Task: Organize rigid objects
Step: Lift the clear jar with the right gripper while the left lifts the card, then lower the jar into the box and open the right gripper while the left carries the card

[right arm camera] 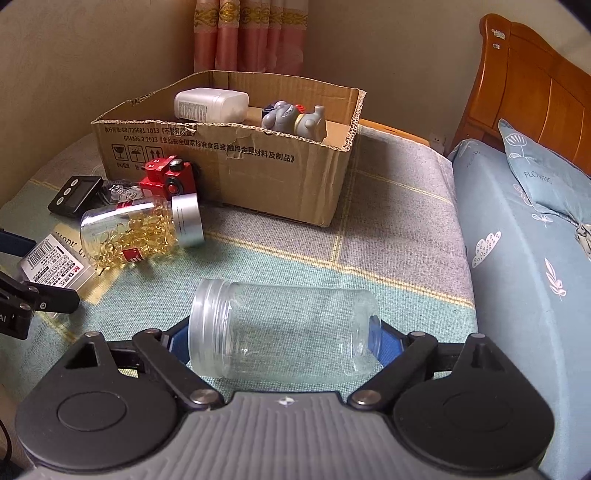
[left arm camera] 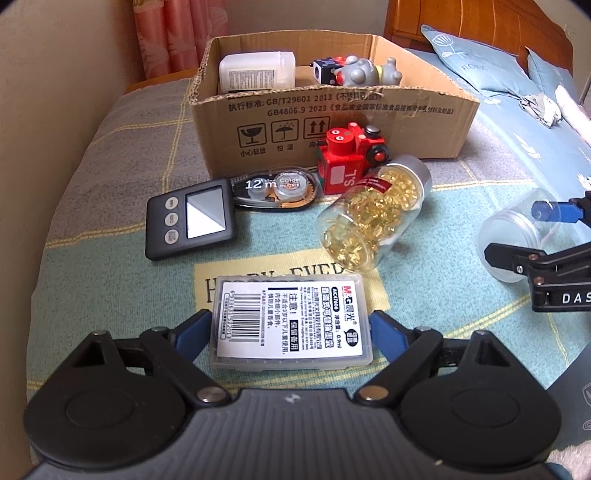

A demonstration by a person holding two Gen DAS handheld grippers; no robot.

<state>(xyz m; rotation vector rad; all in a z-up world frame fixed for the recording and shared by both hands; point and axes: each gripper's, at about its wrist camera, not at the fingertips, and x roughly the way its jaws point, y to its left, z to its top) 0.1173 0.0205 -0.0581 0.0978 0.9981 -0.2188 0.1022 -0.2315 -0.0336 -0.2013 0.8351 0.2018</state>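
Observation:
A clear plastic case with a white barcode label (left arm camera: 288, 317) lies on the bedspread between the blue fingers (left arm camera: 194, 326) of my left gripper (left arm camera: 290, 323), which touch its two long sides. My right gripper (right arm camera: 280, 338) is shut lengthwise on an empty clear jar (right arm camera: 284, 328) lying on its side, one pad at the mouth and one at the base. A jar of gold capsules (left arm camera: 373, 212), a red toy train (left arm camera: 349, 158), a correction tape (left arm camera: 275, 188) and a black timer (left arm camera: 190, 221) lie before the cardboard box (left arm camera: 332, 110).
Inside the box are a white bottle (left arm camera: 256, 72), a grey toy figure (left arm camera: 364, 72) and a dark cube (left arm camera: 327, 68). A blue pillow (right arm camera: 543, 173) and the wooden headboard (right arm camera: 532, 88) stand to the right, with a wall and a pink curtain (right arm camera: 251, 33) behind.

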